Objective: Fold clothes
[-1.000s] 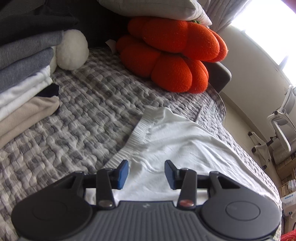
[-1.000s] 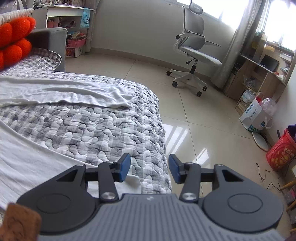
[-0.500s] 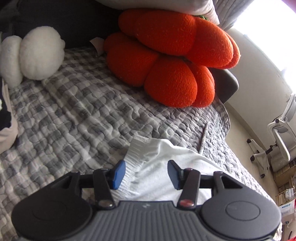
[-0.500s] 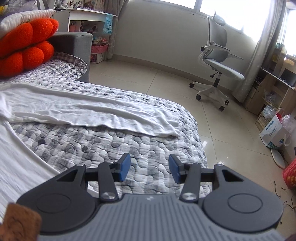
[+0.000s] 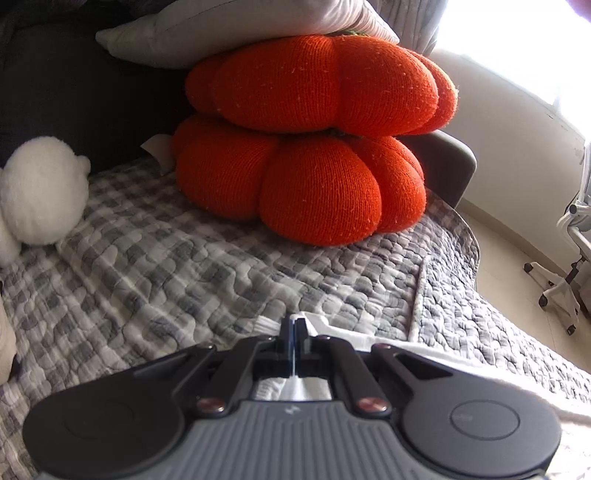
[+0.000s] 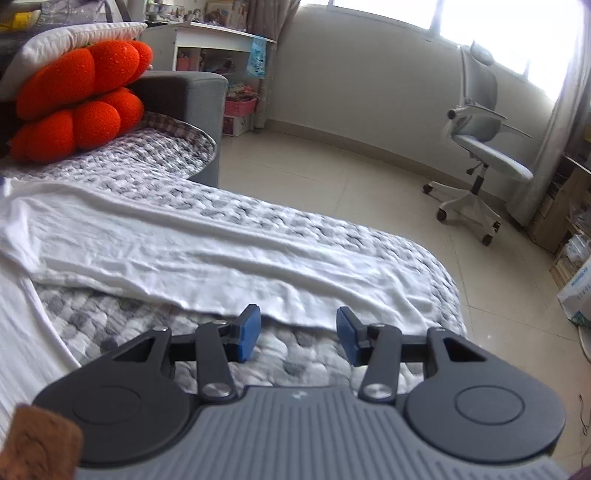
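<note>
Left wrist view: left gripper (image 5: 294,334) clamped together on the ribbed hem of the white knit garment (image 5: 388,341), near the grey checked quilted bedcover's (image 5: 166,266) far edge. Right gripper (image 6: 296,334) stood apart, empty, over the garment's long white strip (image 6: 207,254) by the foot edge. Risk: the thin pinch could slip when lifted, or catch the quilt underneath.

Beyond the open jaws lay a pale tiled floor (image 6: 332,173), glossy with daylight from bright windows (image 6: 476,22) above a plain wall (image 6: 369,74). Ahead and right stood a grey office chair (image 6: 480,147) — ahead and left, a white desk (image 6: 207,37) and curtain.
</note>
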